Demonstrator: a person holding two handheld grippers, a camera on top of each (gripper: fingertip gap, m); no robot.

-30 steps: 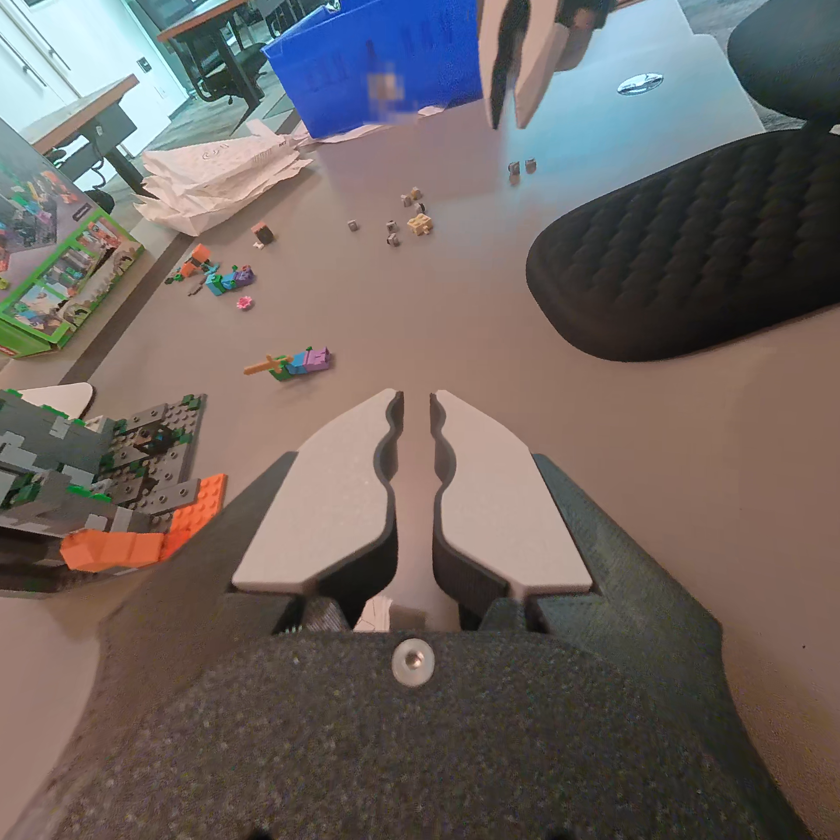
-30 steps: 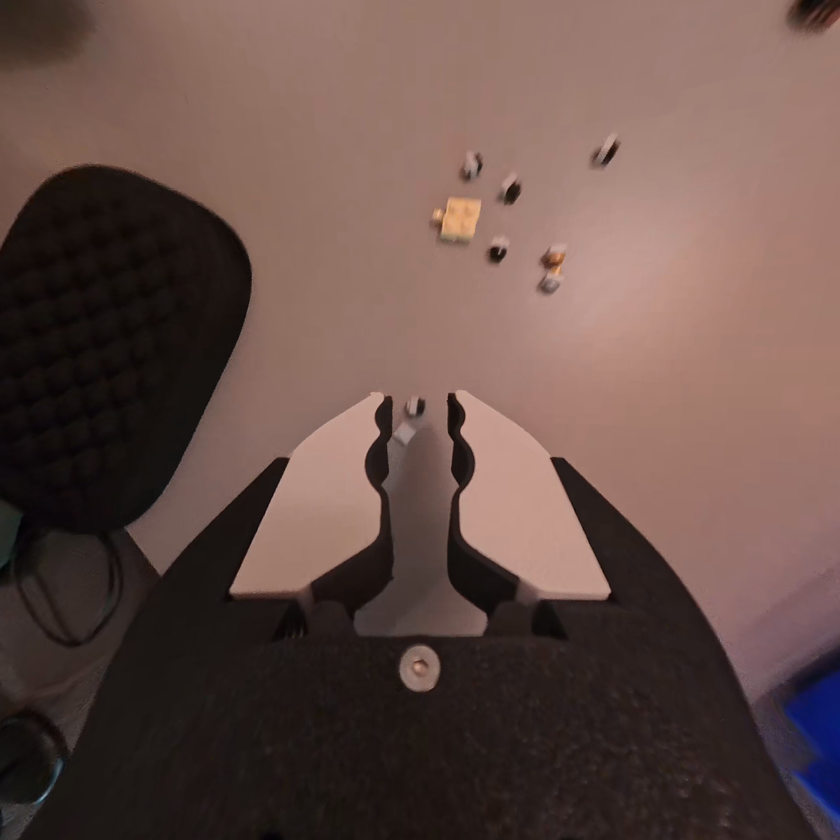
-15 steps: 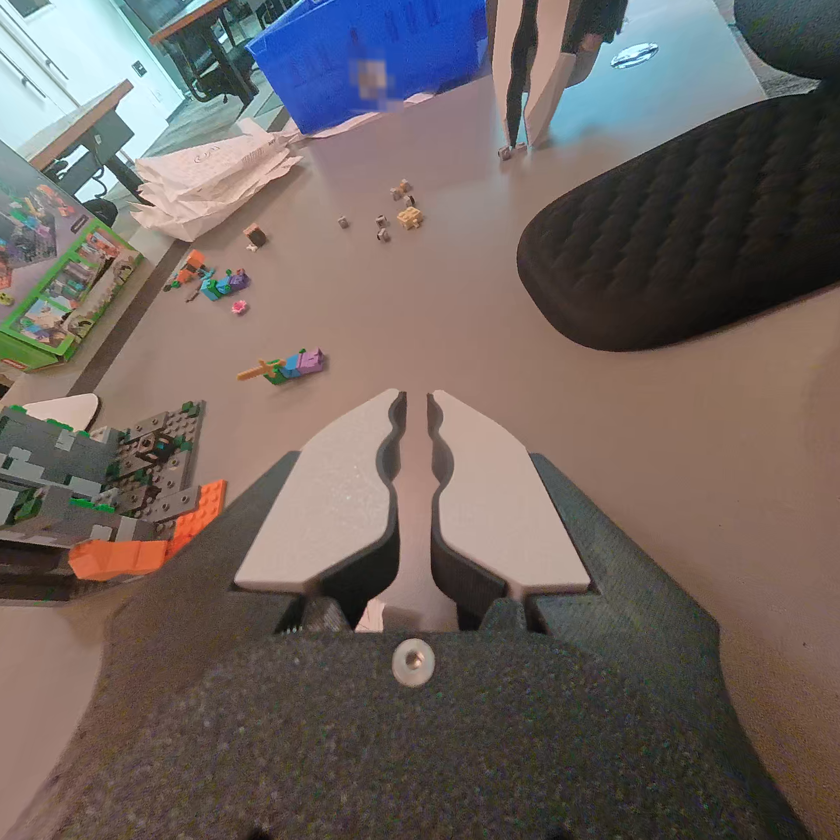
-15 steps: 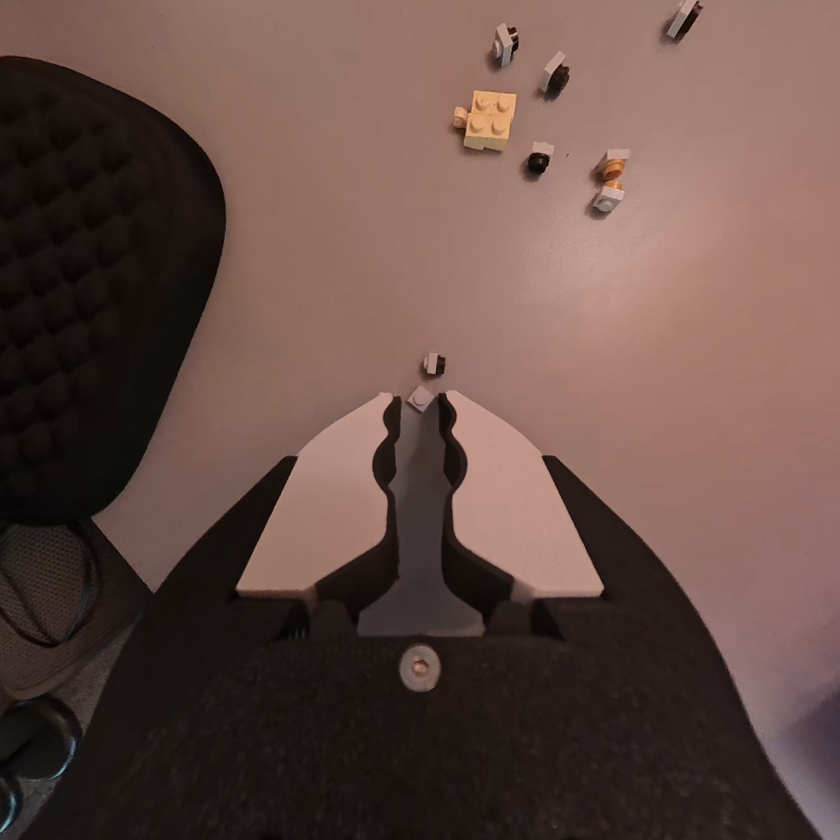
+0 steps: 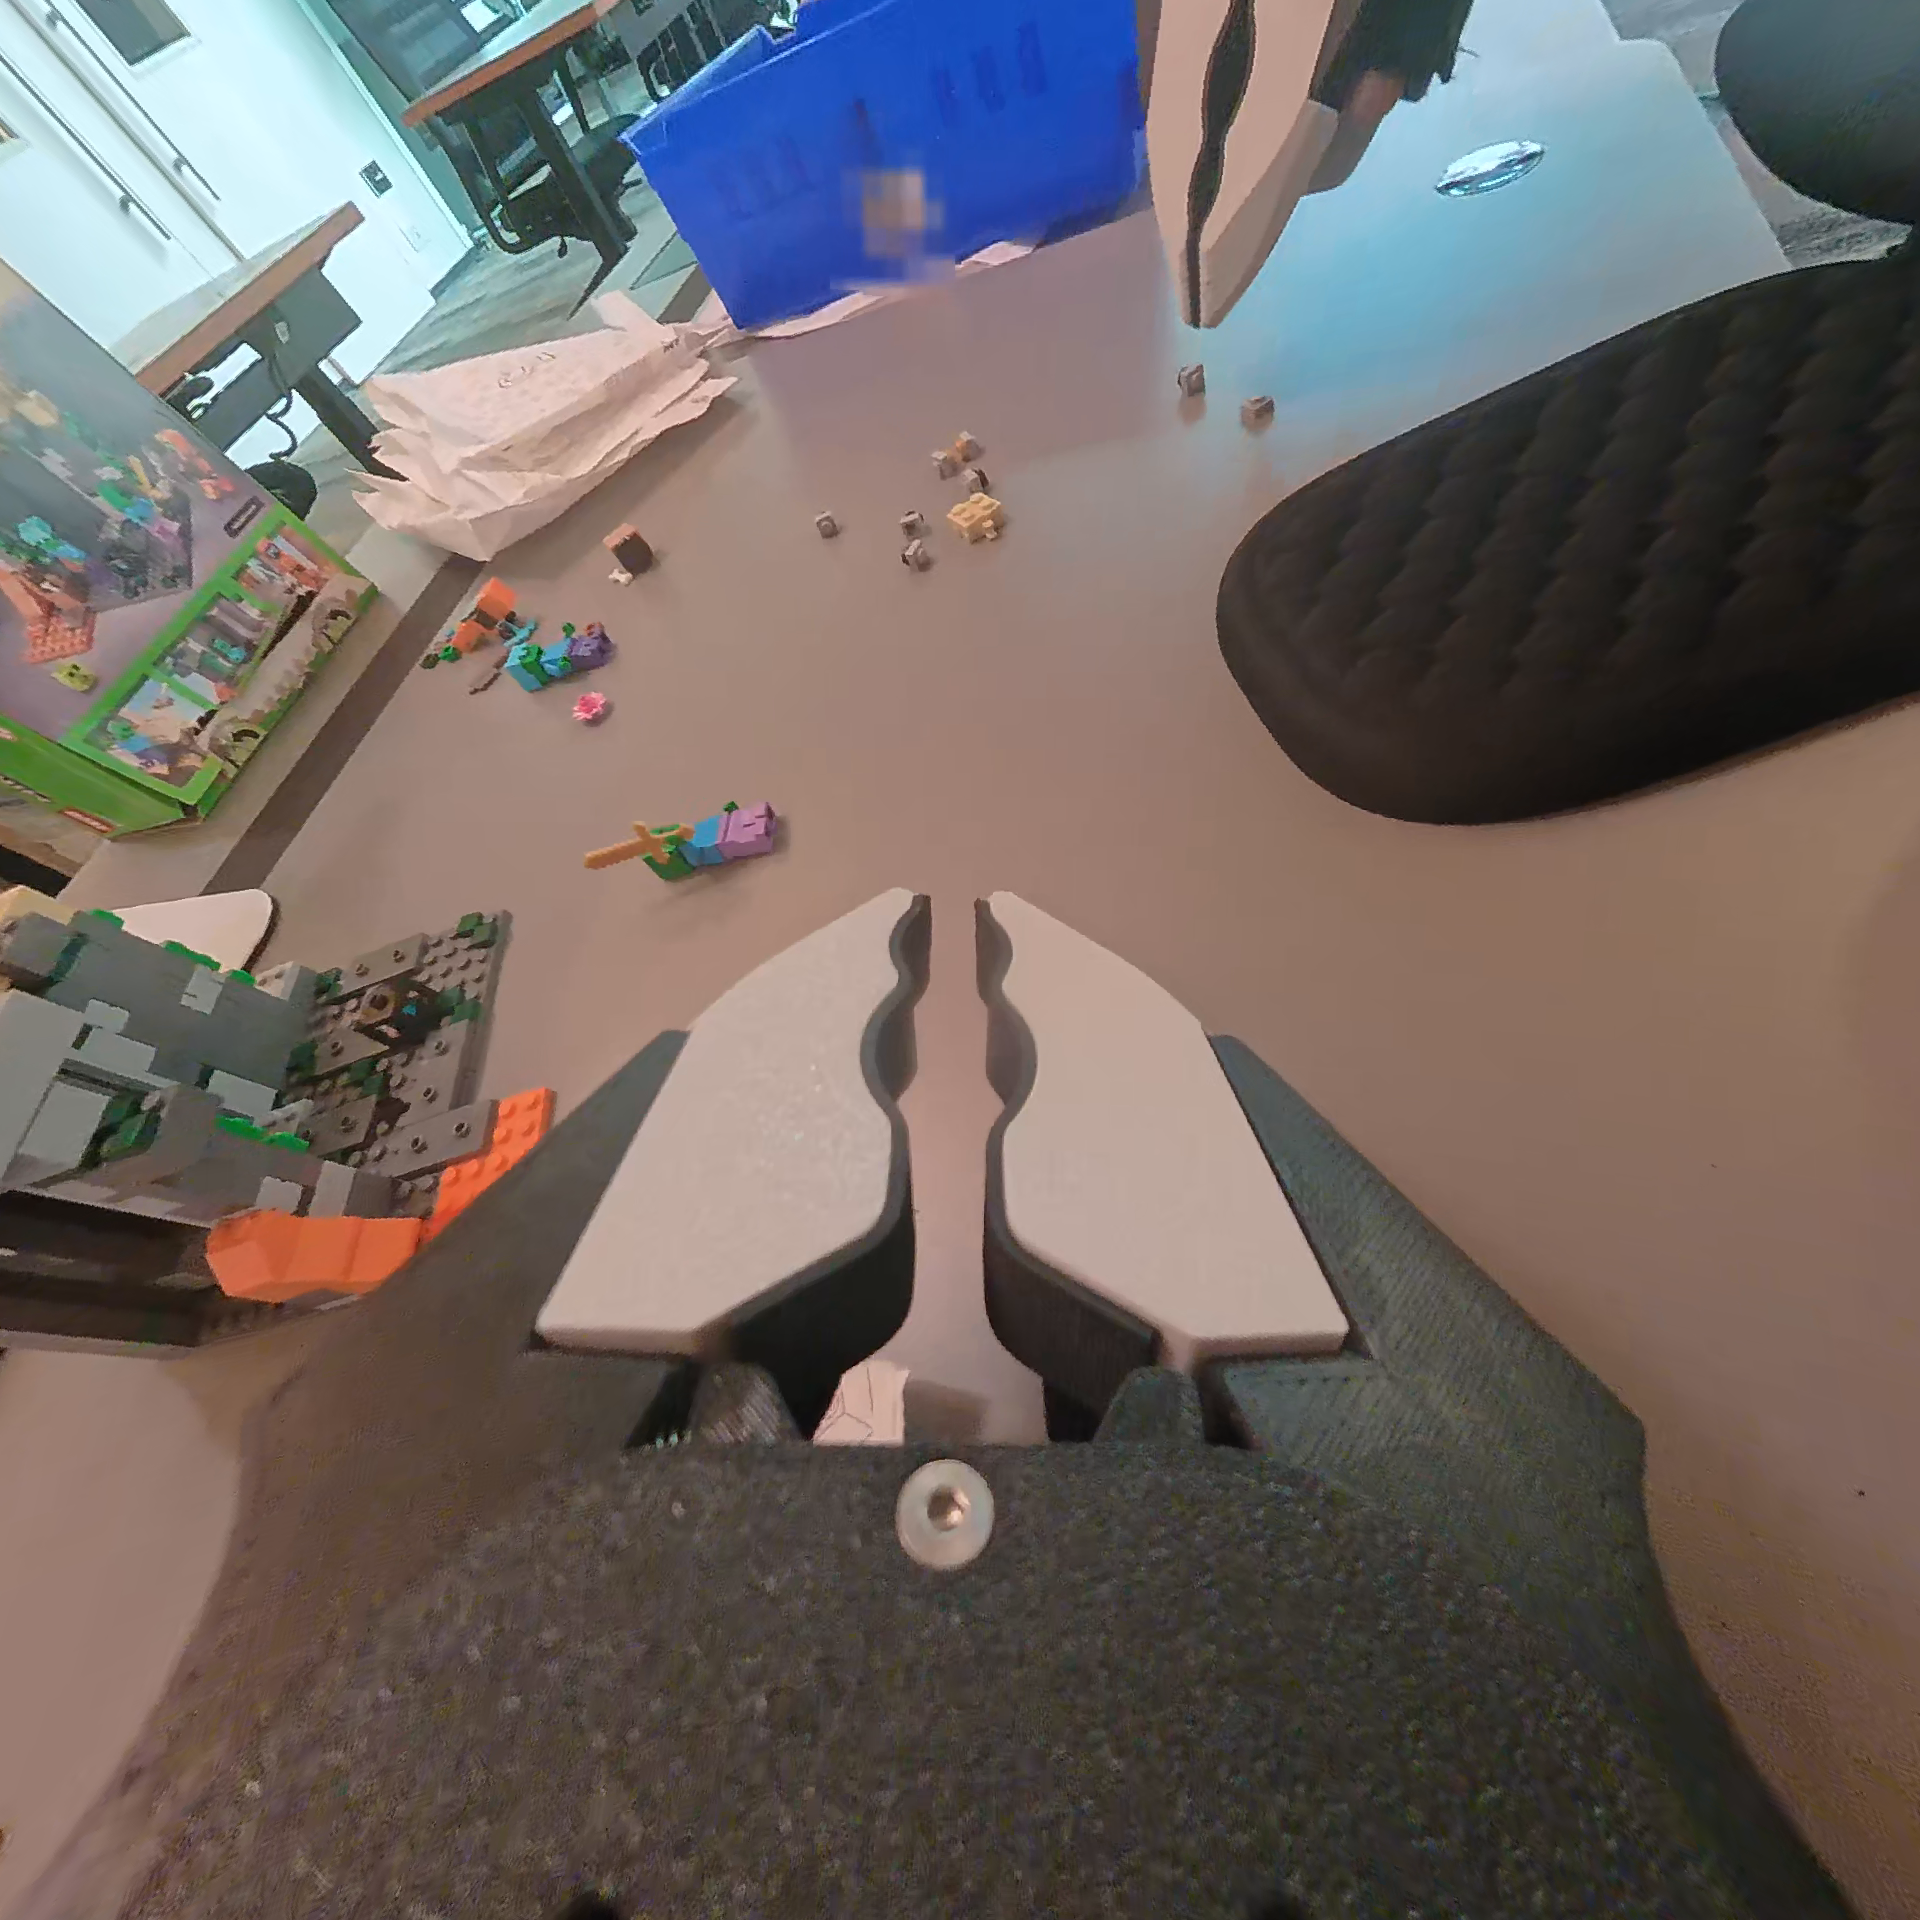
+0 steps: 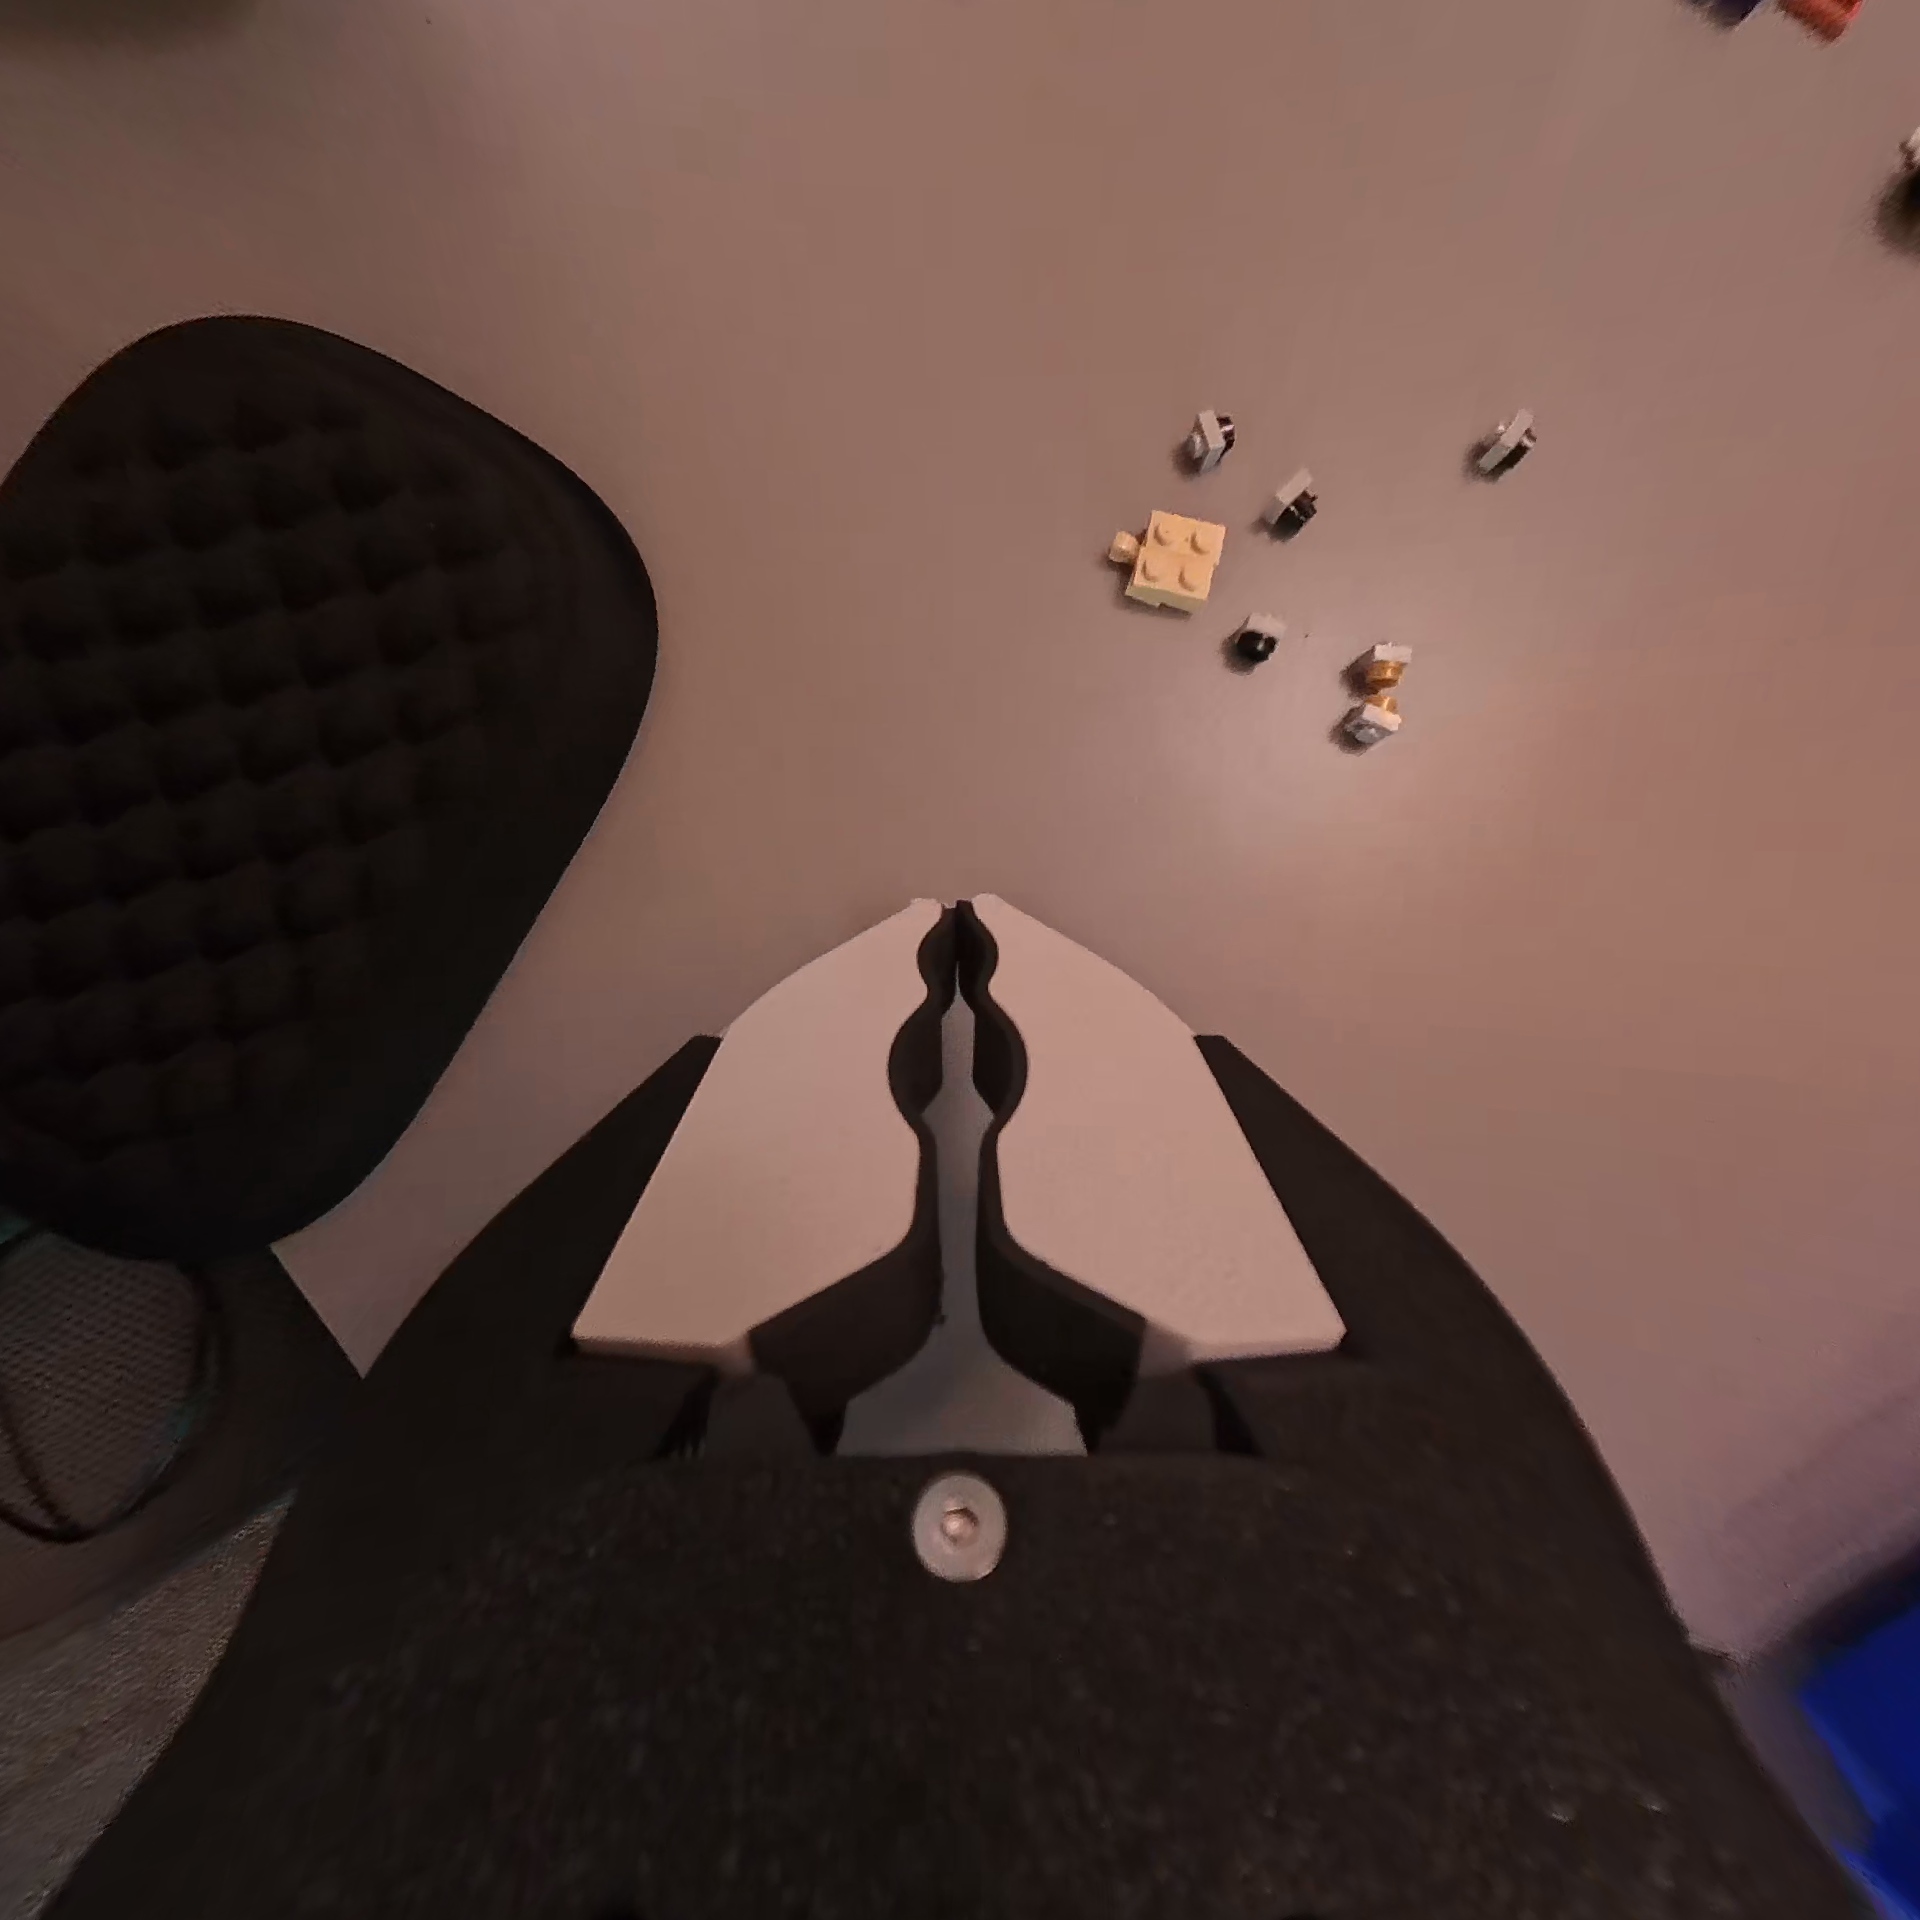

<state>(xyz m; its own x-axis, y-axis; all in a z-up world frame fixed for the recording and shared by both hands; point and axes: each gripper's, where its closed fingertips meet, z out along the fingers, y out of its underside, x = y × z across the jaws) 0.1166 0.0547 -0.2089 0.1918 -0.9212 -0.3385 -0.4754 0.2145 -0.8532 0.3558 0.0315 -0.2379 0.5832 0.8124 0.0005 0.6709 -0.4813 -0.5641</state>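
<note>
The right claw (image 6: 956, 906), pinched shut (nothing shows between its tips), hangs over tiny grey pieces (image 5: 1193, 378) that a descent might flick away.

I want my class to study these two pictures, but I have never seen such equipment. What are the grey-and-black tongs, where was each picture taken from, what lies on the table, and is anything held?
There is no robot here. A person holds a two-finger gripper in each hand, and each has a camera looking along its fingers. One picture comes from the left gripper, low over the grey table. Its fingers stand slightly apart with nothing between them. The other looks down from the right gripper, whose tips meet. No piece shows between them. This gripper also appears at the top of the left picture, above two small grey pieces. Also on the table are a tan brick, a toy figure, a grey brick build and a black quilted pad.
</note>
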